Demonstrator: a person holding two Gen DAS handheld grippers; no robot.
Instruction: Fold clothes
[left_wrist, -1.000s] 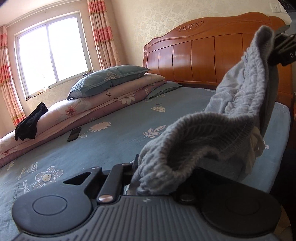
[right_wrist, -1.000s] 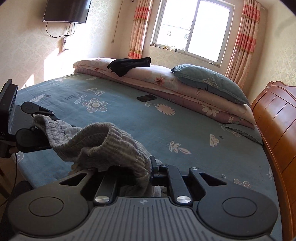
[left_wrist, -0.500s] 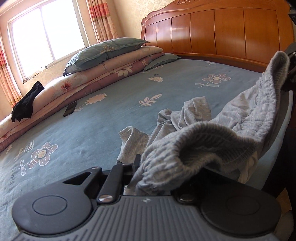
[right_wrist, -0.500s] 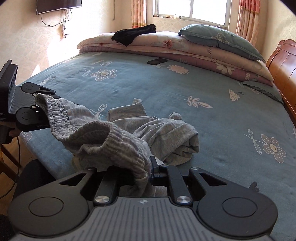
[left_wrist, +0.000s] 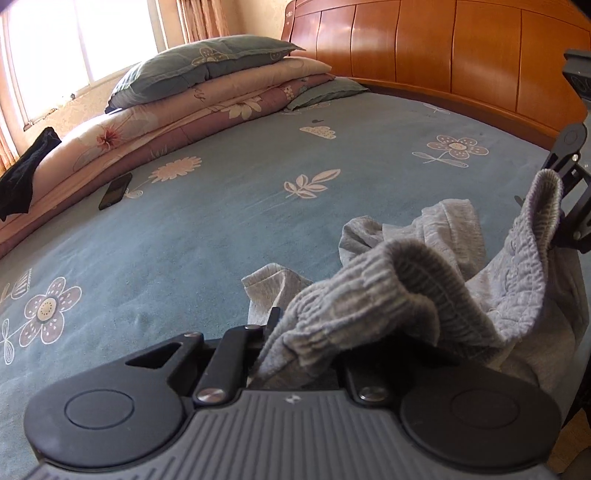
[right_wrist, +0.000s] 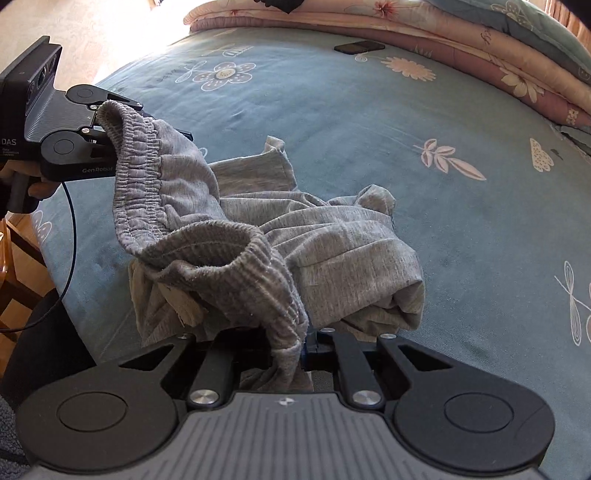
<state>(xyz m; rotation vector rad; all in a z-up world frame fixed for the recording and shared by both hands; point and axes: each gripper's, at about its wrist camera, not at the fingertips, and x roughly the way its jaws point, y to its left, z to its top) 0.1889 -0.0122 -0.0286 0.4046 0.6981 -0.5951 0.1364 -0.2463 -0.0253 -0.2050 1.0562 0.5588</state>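
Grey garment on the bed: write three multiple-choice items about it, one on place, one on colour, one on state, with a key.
1. Where does the grey garment lie?
A. on the pillow
B. near the bed's edge
C. on the floor

2. What colour is the bedsheet?
A. blue with flowers
B. plain white
C. red striped

3. How is its waistband held?
A. by neither gripper
B. by one only
C. by left gripper and right gripper

Key: B, it bunches by the near edge; A, the sheet shows flower prints; C, both jaws pinch the elastic.
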